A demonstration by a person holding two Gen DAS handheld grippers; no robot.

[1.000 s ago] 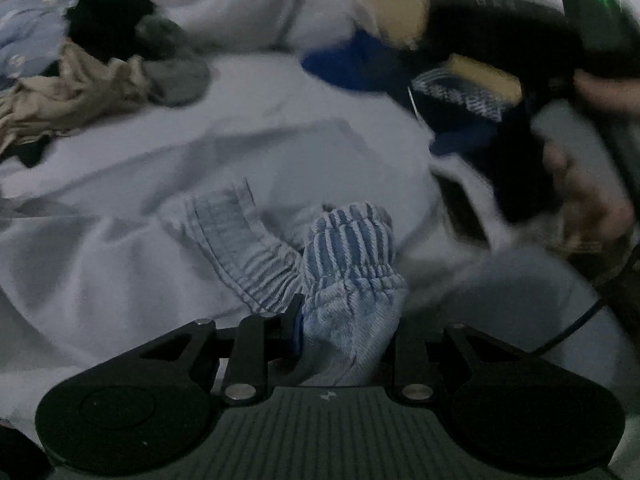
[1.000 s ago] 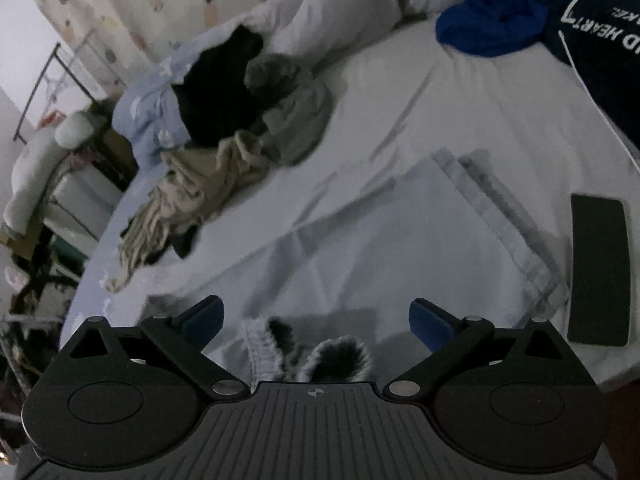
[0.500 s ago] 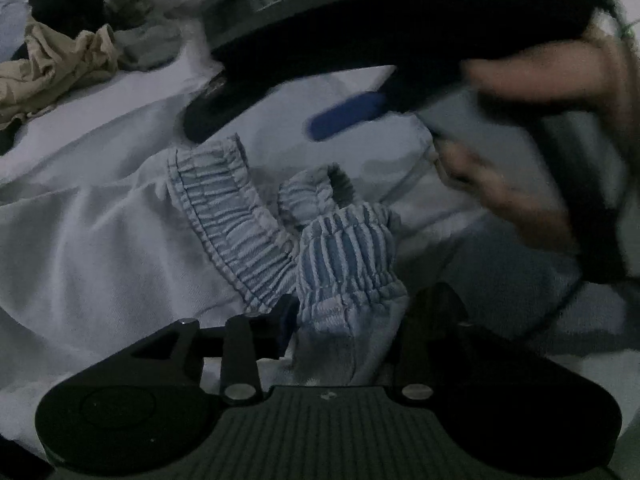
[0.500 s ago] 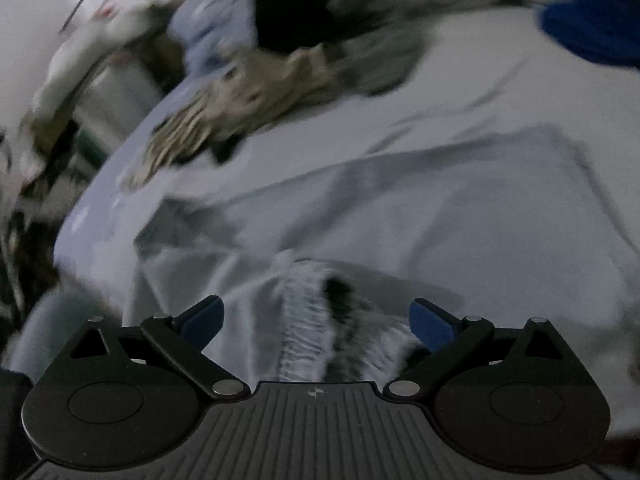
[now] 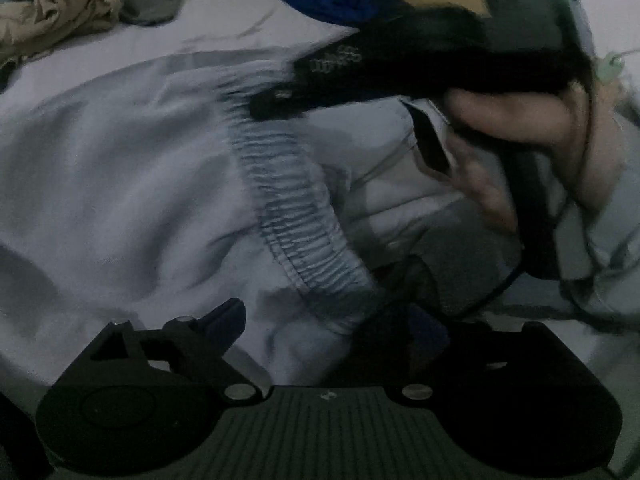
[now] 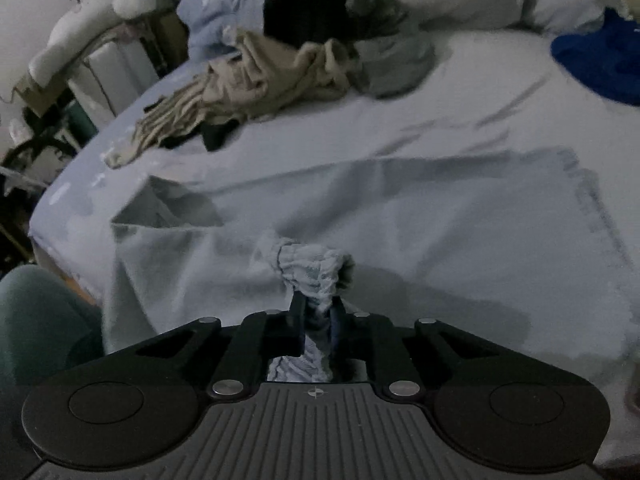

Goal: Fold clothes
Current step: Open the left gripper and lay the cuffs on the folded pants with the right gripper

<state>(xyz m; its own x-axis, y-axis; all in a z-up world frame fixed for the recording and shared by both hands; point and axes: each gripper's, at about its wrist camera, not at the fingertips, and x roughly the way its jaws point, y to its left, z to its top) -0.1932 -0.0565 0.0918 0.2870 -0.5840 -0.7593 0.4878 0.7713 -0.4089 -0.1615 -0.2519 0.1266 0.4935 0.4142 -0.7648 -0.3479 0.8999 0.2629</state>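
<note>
Pale blue trousers [image 6: 400, 216] lie spread on the bed sheet [image 6: 460, 112]. Their ribbed elastic waistband [image 5: 288, 208] runs diagonally toward my left gripper [image 5: 330, 314], which stands open with the band's near end lying loose between its fingers. My right gripper [image 6: 317, 314] is shut on a bunched piece of the waistband [image 6: 312, 268], lifted a little off the cloth. In the left wrist view the right gripper's dark body [image 5: 400, 60] hovers over the far end of the waistband, held by a hand [image 5: 520, 120].
A heap of beige clothes [image 6: 272, 76], grey clothes [image 6: 392, 64] and black clothes [image 6: 312, 4] sits at the back of the bed. A blue garment [image 6: 600, 60] lies back right. A dark phone [image 5: 430, 146] rests by the hand. The bed edge [image 6: 52, 240] and furniture are on the left.
My left gripper has let go of the waistband and opened. My right gripper swung across, came down on the waistband and shut on it.
</note>
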